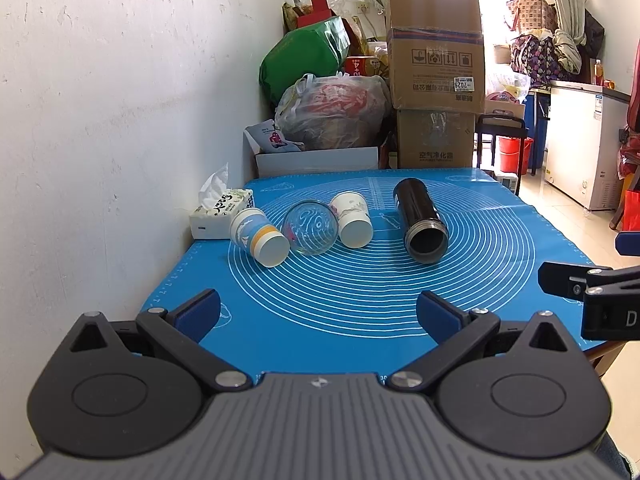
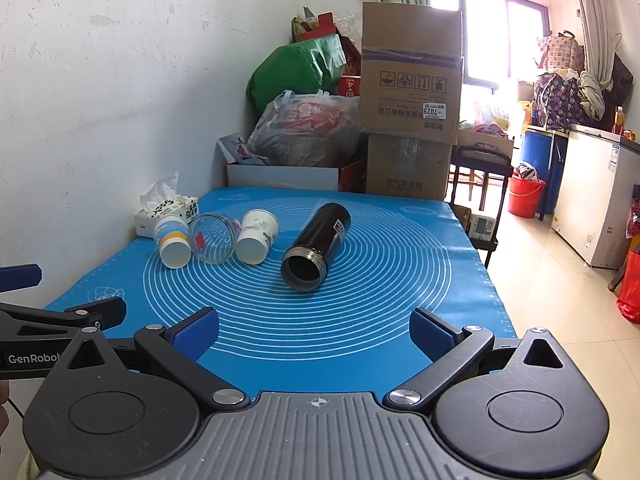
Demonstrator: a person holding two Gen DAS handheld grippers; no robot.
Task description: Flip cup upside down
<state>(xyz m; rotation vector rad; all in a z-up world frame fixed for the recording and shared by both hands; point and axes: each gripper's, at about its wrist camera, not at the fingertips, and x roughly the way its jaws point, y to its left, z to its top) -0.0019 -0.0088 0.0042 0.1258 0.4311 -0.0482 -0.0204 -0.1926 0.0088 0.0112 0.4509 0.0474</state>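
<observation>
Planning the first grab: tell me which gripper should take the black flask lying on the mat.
Right. The black flask lies almost straight ahead of the open right gripper; from the open left gripper it sits off to the right, nearer the paper cups.

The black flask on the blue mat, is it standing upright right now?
No, the black flask lies on its side on the blue mat, its open mouth facing the camera.

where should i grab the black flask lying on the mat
Grip the black flask across its smooth mid-body, coming down from above with the right gripper. It lies on its side, open threaded mouth facing the camera, apart from the cups, so both flanks are free.
</observation>
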